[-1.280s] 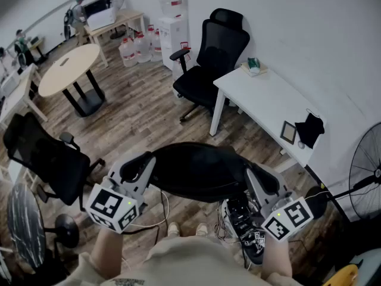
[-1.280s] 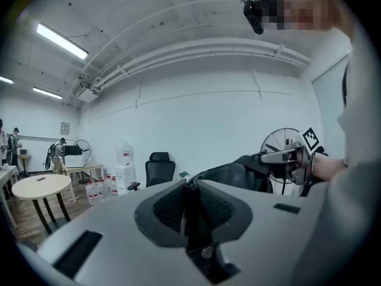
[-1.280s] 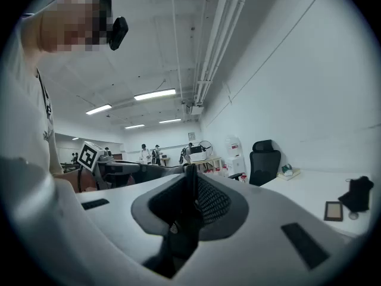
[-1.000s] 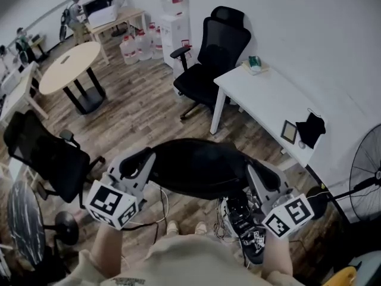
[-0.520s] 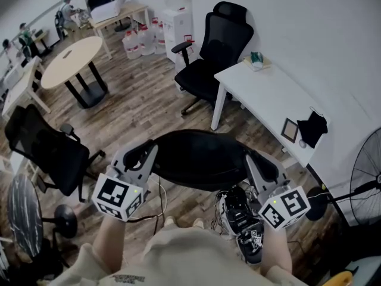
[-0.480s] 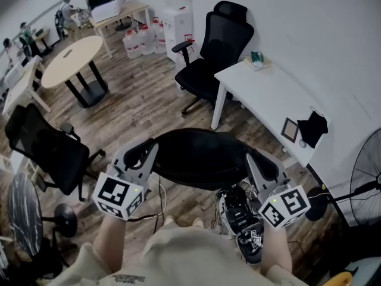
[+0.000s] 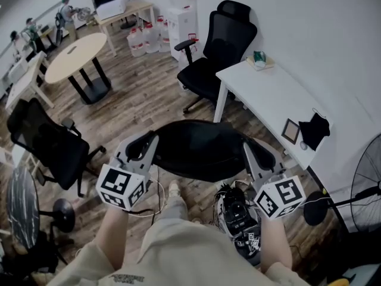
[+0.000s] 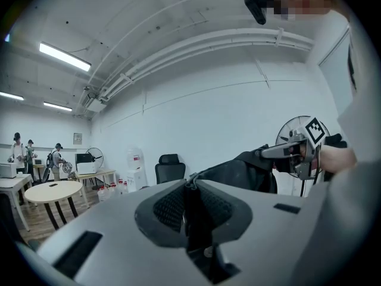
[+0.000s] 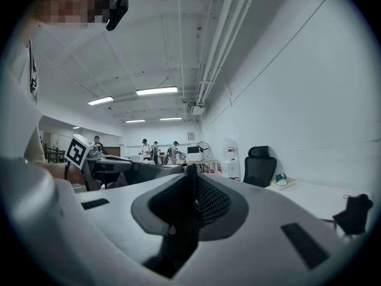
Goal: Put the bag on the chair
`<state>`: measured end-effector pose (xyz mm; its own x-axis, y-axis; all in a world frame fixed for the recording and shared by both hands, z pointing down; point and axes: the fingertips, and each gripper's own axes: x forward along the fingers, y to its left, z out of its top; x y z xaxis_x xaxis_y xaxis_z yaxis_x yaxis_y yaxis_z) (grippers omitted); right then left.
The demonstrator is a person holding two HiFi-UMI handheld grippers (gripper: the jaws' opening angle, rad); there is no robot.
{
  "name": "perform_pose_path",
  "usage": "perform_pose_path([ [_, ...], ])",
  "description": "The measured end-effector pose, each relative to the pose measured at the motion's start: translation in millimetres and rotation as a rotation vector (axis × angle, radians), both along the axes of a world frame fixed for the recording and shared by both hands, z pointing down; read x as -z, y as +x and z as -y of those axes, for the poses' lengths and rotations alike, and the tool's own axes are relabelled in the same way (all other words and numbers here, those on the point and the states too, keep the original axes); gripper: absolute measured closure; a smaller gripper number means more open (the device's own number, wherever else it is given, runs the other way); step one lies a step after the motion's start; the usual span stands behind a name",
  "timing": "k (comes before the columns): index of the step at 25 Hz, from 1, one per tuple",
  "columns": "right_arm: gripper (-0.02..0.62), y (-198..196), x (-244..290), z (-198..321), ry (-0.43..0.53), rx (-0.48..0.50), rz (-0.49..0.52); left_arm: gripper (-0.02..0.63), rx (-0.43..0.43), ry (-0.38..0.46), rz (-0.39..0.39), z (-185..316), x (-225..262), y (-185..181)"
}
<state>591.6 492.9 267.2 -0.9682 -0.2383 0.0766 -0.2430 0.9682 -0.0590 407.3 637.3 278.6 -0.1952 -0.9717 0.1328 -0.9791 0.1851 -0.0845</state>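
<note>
A black bag (image 7: 199, 151) hangs stretched between my two grippers above the wooden floor. My left gripper (image 7: 147, 145) is shut on the bag's left end, and in the left gripper view a strip of black fabric (image 8: 191, 210) is pinched between the pads. My right gripper (image 7: 255, 155) is shut on the bag's right end; black fabric (image 9: 186, 204) fills its jaws too. A black office chair (image 7: 217, 55) stands beyond the bag, beside the white table, and shows small in both gripper views (image 8: 169, 168) (image 9: 261, 162).
The white table (image 7: 280, 106) stands on the right with a small frame and a dark object on it. Another black chair (image 7: 44, 145) is at the left. A round table (image 7: 74, 49), water dispenser (image 7: 181, 16), floor fan (image 7: 366, 171), and floor cables (image 7: 235, 213) surround the area.
Both grippers and the bag have shifted forward toward the office chair, sinking slightly. The person's leg now shows stepping forward below the bag. The grips look unchanged.
</note>
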Motion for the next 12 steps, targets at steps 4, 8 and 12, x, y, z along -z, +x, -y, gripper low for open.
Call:
perform_pose_path([
  [4, 0.526, -10, -10, 10, -0.006, 0.012, -0.003, 0.548, 0.01, -0.003, 0.013, 8, -7, -9],
  [8, 0.526, -33, -20, 25, -0.01, 0.012, 0.006, 0.548, 0.015, -0.003, 0.016, 23, -16, -31],
  [12, 0.526, -65, -29, 47, -0.018, 0.009, -0.012, 0.548, 0.013, -0.006, -0.033, 45, -29, -64],
])
